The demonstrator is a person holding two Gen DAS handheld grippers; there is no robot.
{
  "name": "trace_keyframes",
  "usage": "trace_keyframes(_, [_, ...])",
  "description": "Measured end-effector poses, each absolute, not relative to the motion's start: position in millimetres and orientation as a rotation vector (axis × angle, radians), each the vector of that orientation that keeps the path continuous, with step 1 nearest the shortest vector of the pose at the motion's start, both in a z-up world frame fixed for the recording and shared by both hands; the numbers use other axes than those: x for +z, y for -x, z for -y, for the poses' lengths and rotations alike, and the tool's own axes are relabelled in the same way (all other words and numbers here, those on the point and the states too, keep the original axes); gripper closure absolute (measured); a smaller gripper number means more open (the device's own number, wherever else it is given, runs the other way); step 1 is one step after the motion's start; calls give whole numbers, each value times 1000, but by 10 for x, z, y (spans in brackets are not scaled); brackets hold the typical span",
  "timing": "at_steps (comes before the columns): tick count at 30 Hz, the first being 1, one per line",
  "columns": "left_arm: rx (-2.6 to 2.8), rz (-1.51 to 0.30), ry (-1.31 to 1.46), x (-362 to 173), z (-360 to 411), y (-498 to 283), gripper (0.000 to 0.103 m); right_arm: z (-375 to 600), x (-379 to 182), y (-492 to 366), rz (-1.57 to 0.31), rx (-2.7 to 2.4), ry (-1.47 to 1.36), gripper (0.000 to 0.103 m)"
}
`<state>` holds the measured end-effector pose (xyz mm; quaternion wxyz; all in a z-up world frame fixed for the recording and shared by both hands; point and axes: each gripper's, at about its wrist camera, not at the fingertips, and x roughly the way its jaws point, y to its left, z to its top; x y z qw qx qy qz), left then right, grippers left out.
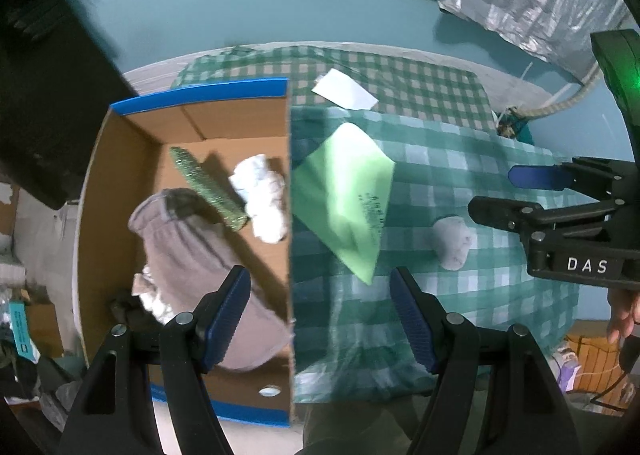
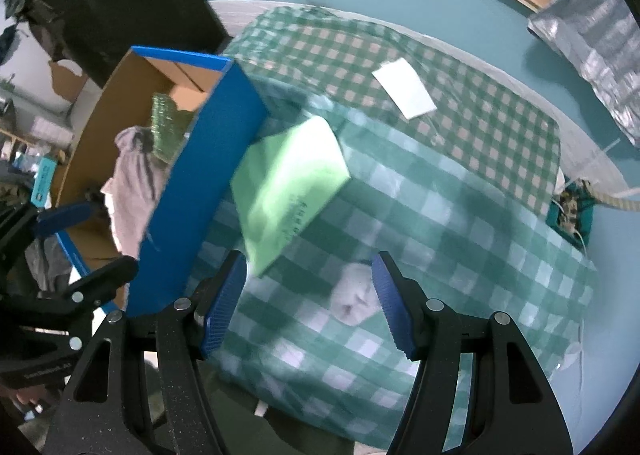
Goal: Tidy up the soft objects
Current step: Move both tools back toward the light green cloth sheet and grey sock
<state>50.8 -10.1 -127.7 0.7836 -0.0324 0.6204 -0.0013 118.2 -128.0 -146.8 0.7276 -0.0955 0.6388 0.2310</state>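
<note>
Left wrist view: our left tongs [image 1: 320,315] are spread wide with nothing between the blue pads, hovering over the right wall of the cardboard box [image 1: 120,159] where it meets the checked cloth [image 1: 460,159] on the counter. Inside the box we see a grey garment [image 1: 192,255] along the near side, a green glittery roll [image 1: 208,189] lying diagonally, and a crumpled white cloth [image 1: 262,201] just beside the roll, against the right wall. Outside the box, a light green bag [image 1: 344,195] lies on the checked cloth right next to the box wall. A small pale grey soft lump [image 1: 452,241] sits further right, apart from the bag. A white paper [image 1: 344,89] lies at the far side of the cloth. Our right tongs [image 1: 496,195] come in from the right, open and holding nothing, tips just beside the grey lump.

Right wrist view: right tongs [image 2: 308,303] are wide and empty. The grey lump [image 2: 354,295] sits between the pads, closer to the right one; blur means we can't tell whether it is touched. The green bag [image 2: 288,187] leans at the blue outer wall of the box [image 2: 208,159]. The grey garment [image 2: 132,191] and green roll [image 2: 166,123] show inside. Left tongs [image 2: 86,239] are visible at the left edge, open over the box.
</note>
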Motion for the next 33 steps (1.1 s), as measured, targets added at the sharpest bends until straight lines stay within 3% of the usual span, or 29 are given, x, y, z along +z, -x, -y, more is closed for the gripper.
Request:
trace_keyframes(20, [-84, -1427, -28, -1827, 684, -816, 29, 1843, -2172, -1178, -1554, 408, 135, 38])
trace_keyframes(33, [-42, -1496, -30, -2175, 539, -720, 29, 1777, -2550, -1170, -1630, 411, 128, 38])
